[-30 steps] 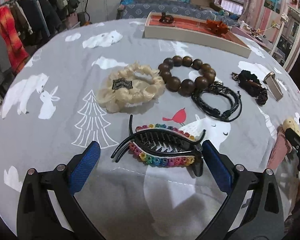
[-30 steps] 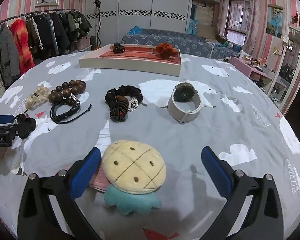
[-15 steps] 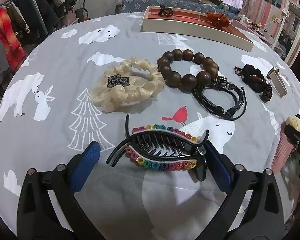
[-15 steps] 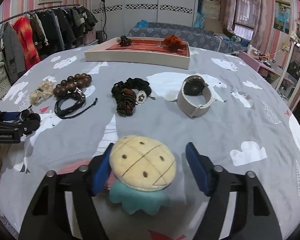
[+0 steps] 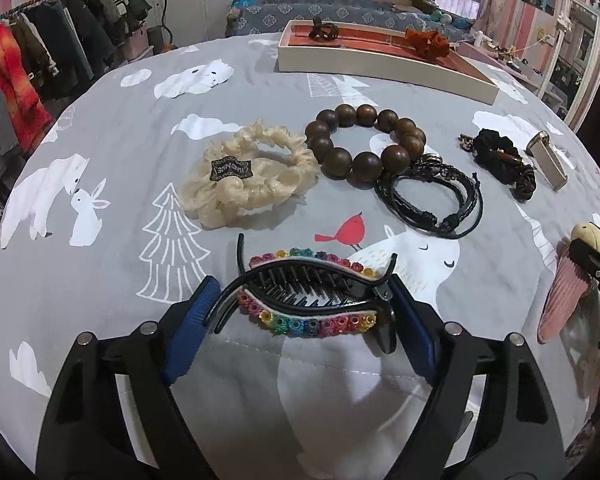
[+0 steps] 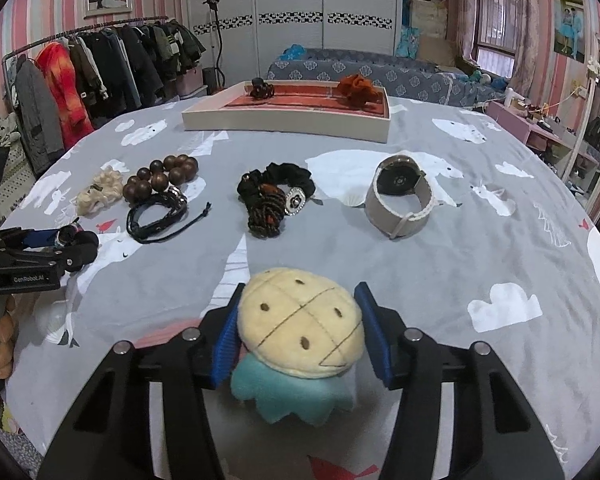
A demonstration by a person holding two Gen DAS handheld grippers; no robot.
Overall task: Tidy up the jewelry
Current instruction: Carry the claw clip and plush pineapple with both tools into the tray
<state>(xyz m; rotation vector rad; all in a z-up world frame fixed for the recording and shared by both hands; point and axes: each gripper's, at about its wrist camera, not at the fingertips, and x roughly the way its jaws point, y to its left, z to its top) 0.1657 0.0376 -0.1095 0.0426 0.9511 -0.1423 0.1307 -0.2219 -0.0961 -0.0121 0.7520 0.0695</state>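
- I am looking across a round table under a grey cloth (image 5: 112, 128) printed with white bears and trees, in a bedroom with pink striped walls, a clothes rail on the left and a sofa behind.
- A shallow cream tray (image 6: 284, 120) with a red lining is waiting at the far edge, already holding two hair ties; I judge it is where everything is going.
- My left gripper (image 5: 300, 312) is bracketing a black claw clip (image 5: 308, 300) trimmed with rainbow beads. Its jaws have just been closing; the right pad is touching the clip's hinge end, the left pad looks just short of the prongs, so no grip yet.
- My right gripper (image 6: 300, 332) is closing too, and its blue pads are pressing both sides of a plush pineapple hair piece (image 6: 300, 332).
- Between the grippers and the tray, a cream scrunchie (image 5: 248, 172), wooden bead bracelet (image 5: 364, 140), black cord bracelets (image 5: 428, 196), dark scrunchie (image 6: 276, 196) and watch (image 6: 400, 196) are lying spread apart, probably so each is easy to take alone.
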